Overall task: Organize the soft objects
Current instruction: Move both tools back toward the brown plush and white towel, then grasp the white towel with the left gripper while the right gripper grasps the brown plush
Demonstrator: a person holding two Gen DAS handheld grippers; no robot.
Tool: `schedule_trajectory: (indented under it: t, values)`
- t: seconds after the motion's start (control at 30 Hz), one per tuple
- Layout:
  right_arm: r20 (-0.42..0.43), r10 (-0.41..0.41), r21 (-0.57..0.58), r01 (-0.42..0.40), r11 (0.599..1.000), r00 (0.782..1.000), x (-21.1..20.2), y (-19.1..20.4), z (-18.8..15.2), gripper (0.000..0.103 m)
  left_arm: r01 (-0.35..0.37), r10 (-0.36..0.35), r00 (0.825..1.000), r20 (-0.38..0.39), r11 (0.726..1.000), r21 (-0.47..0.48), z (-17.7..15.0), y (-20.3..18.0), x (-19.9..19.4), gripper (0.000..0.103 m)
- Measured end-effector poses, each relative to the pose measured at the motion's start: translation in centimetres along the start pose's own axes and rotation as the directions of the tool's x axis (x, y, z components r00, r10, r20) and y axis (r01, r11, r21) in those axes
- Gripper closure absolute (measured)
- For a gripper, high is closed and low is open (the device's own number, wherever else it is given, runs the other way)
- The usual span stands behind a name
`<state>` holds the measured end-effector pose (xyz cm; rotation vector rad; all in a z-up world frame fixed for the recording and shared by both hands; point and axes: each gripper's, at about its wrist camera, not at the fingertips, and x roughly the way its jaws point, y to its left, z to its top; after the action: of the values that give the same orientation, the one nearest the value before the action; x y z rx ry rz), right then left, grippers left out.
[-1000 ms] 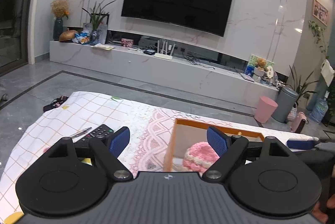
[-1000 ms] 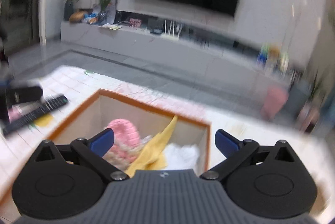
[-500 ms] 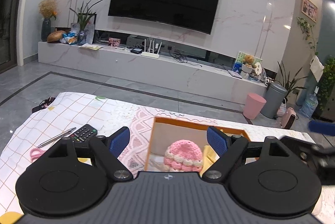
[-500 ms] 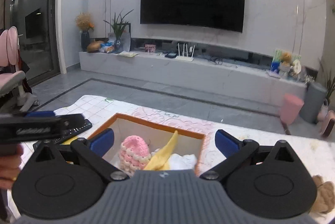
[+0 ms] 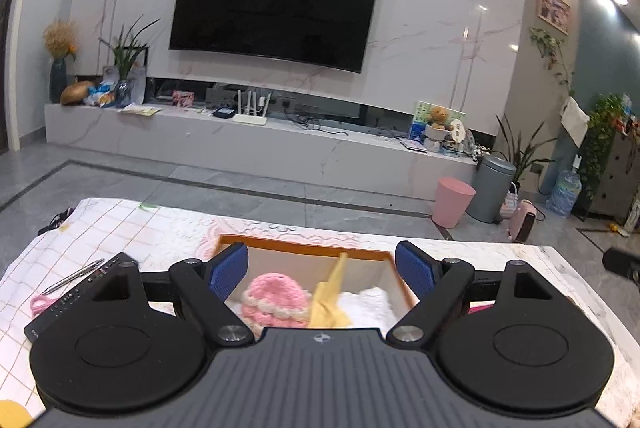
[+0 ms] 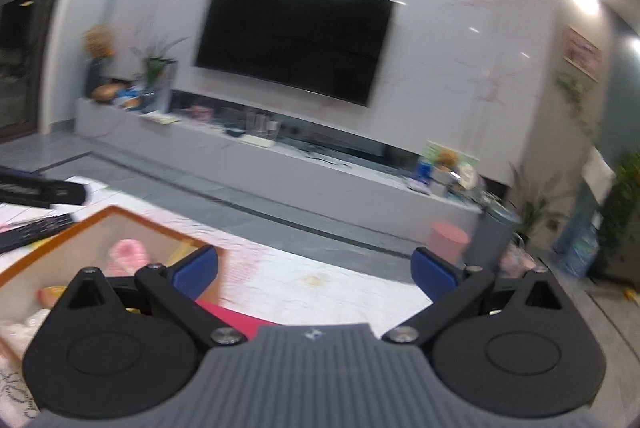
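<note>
An orange-rimmed box (image 5: pixel 304 247) sits on the table and holds a pink knitted hat (image 5: pixel 275 298), a yellow cloth (image 5: pixel 333 292) and a white fluffy item (image 5: pixel 374 306). My left gripper (image 5: pixel 322 270) is open and empty, hovering over the box's near side. My right gripper (image 6: pixel 316 270) is open and empty, to the right of the box (image 6: pixel 120 214), above the tablecloth. The pink hat (image 6: pixel 126 258) shows blurred in the right wrist view. A flat pink-red thing (image 6: pixel 230 316) lies under the right gripper.
A black remote (image 5: pixel 72 298), a pen (image 5: pixel 74 276) and pink scissors (image 5: pixel 40 304) lie left of the box on the checked cloth. The other gripper's tip (image 5: pixel 620 262) shows at the right edge. A TV wall, pink bin (image 5: pixel 454 202) and grey bin stand beyond the table.
My right gripper has swung right, away from above the box, and its view is blurred. My left gripper has shifted so the box sits centred between its fingers.
</note>
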<state>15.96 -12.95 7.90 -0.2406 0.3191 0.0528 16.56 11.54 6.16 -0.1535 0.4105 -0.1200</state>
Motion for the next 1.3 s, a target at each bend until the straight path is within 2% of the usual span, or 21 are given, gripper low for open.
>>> schedule_trajectory:
  t: [0.1,0.17,0.3,0.5,0.57,0.63,0.7,0.77,0.9,1.0,1.03,1.07,1.1,1.13,1.17,1.2,1.23,1.3]
  values:
    - [0.002,-0.09,0.064,0.09,0.994,0.996,-0.4,-3.2,-1.1,0.003,0.026,-0.026,1.0,-0.005,0.999,0.033,-0.2,-2.2,-0.3,0.005]
    - [0.001,-0.151,0.103,0.15,0.983,0.989,-0.2,-5.1,-2.0,0.003,0.009,-0.01,1.0,0.007,0.998,0.067,-0.7,-4.0,-0.5,0.005]
    - [-0.036,-0.308,0.033,0.309,0.95,0.951,1.6,-6.7,-4.3,0.003,-0.008,0.008,1.0,0.005,0.985,0.17,-2.2,-8.5,-0.8,0.006]
    - [-0.136,-0.294,0.129,0.311,0.941,0.946,3.3,-11.0,-6.6,0.003,0.046,-0.041,0.999,-0.021,0.953,0.301,-4.1,-16.0,-0.3,0.005]
    - [-0.182,-0.315,0.128,0.34,0.932,0.932,3.6,-12.7,-7.2,0.003,0.069,-0.061,0.998,-0.035,0.949,0.307,-4.9,-17.8,0.1,0.005]
    - [-0.23,-0.373,0.101,0.404,0.909,0.899,3.6,-14.2,-7.8,0.003,0.115,-0.104,0.993,-0.055,0.951,0.287,-5.8,-19.3,0.6,0.005]
    - [-0.25,-0.417,0.078,0.447,0.891,0.874,3.5,-15.5,-8.3,0.003,0.177,-0.159,0.983,-0.088,0.946,0.272,-6.8,-21.3,1.4,0.005]
    - [-0.251,-0.422,0.084,0.454,0.887,0.871,2.7,-17.0,-8.9,0.003,0.208,-0.175,0.975,-0.134,0.933,0.293,-7.8,-23.6,2.2,0.005]
    - [-0.263,-0.425,0.111,0.464,0.879,0.866,1.0,-19.8,-10.7,0.003,0.26,-0.214,0.962,-0.167,0.902,0.343,-10.3,-27.7,4.3,0.005]
    - [-0.299,-0.464,0.102,0.512,0.853,0.834,1.6,-21.2,-12.1,0.003,0.307,-0.247,0.947,-0.205,0.883,0.354,-12.3,-29.9,6.8,0.005]
    - [-0.321,-0.453,0.124,0.511,0.85,0.832,1.9,-21.8,-12.5,0.003,0.333,-0.268,0.938,-0.221,0.875,0.351,-13.1,-30.4,7.4,0.005]
    - [-0.338,-0.435,0.151,0.505,0.85,0.835,2.1,-22.2,-12.8,0.003,0.376,-0.303,0.921,-0.245,0.855,0.357,-13.9,-31.1,7.7,0.005]
    - [-0.353,-0.415,0.179,0.496,0.849,0.838,2.5,-22.6,-13.2,0.003,0.457,-0.363,0.884,-0.294,0.801,0.385,-14.9,-31.6,8.6,0.006]
    - [-0.363,-0.397,0.202,0.487,0.849,0.843,2.9,-23.0,-13.5,0.003,0.503,-0.393,0.86,-0.325,0.76,0.412,-15.9,-32.2,9.2,0.005]
    - [-0.366,-0.382,0.217,0.477,0.851,0.848,3.3,-23.0,-13.7,0.003,0.497,-0.386,0.864,-0.324,0.758,0.422,-16.6,-32.5,10.0,0.005]
    - [-0.366,-0.37,0.226,0.467,0.855,0.854,3.5,-23.0,-13.9,0.003,0.475,-0.366,0.875,-0.316,0.773,0.42,-17.2,-32.5,10.8,0.005]
    - [-0.366,-0.357,0.231,0.456,0.86,0.859,3.9,-22.8,-14.0,0.003,0.463,-0.352,0.88,-0.32,0.787,0.408,-17.7,-32.5,11.7,0.005]
    - [-0.383,-0.329,0.242,0.437,0.866,0.863,4.5,-22.3,-14.0,0.003,0.472,-0.341,0.865,-0.368,0.802,0.366,-18.3,-32.0,13.8,0.005]
